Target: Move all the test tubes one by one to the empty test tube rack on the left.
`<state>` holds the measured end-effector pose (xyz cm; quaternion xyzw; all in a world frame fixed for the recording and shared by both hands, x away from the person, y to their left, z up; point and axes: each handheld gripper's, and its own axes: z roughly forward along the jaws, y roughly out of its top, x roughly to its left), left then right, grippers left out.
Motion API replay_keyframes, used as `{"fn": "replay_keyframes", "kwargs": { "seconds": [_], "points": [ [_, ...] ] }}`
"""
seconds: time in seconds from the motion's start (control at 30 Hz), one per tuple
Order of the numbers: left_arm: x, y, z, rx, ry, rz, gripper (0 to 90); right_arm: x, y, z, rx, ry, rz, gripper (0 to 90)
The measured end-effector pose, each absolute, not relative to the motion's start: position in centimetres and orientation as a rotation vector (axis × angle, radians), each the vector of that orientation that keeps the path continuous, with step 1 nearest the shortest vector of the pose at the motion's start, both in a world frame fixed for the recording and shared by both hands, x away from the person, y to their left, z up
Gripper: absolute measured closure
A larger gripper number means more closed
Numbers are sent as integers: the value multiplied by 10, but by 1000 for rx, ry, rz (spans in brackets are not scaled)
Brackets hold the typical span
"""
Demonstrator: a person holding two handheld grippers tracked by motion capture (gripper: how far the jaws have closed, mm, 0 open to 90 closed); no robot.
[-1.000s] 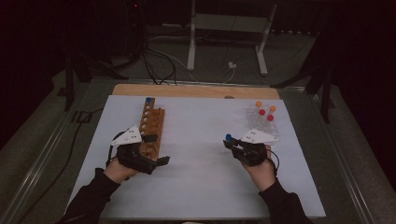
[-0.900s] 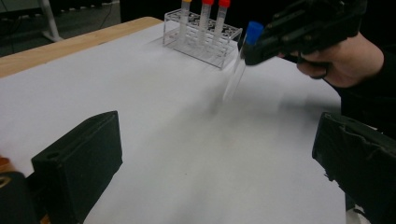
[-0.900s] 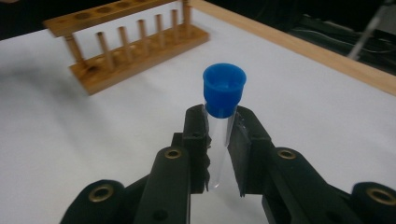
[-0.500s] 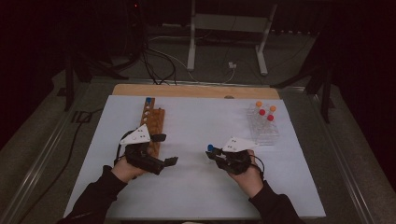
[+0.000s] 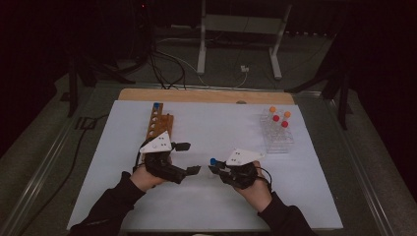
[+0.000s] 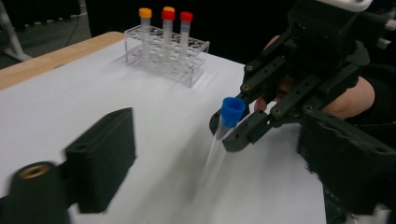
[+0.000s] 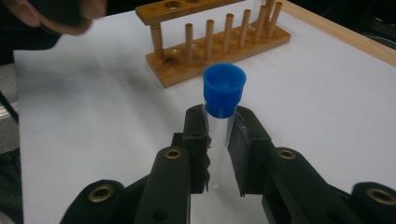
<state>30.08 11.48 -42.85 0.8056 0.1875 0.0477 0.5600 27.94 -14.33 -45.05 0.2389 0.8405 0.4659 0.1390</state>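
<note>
White table (image 5: 206, 128): right gripper (image 5: 214, 168) clamps the blue-capped tube (image 7: 223, 100) upright; left gripper (image 5: 189, 158), jaws parted and just closing, empty, faces it nearby.

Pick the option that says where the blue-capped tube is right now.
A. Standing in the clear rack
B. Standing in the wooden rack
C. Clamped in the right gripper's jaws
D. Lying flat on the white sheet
C: the right gripper has its jaws pressed on the clear blue-capped tube just below the cap, holding it clear of the wooden rack.
</note>
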Motion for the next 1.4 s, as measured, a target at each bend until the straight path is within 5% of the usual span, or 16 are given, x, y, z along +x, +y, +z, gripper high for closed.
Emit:
{"fn": "replay_keyframes", "kwargs": {
  "seconds": [0.73, 1.13, 1.4],
  "points": [
    [300, 79, -437, 1953, 350, 164, 712, 278, -140, -451, 676, 2445, 1351, 773],
    [304, 79, -434, 1952, 351, 151, 775, 279, -143, -450, 696, 2438, 1376, 766],
    [317, 93, -419, 1934, 410, 216, 775, 280, -149, -450, 739, 2389, 1428, 510]
  ]
}}
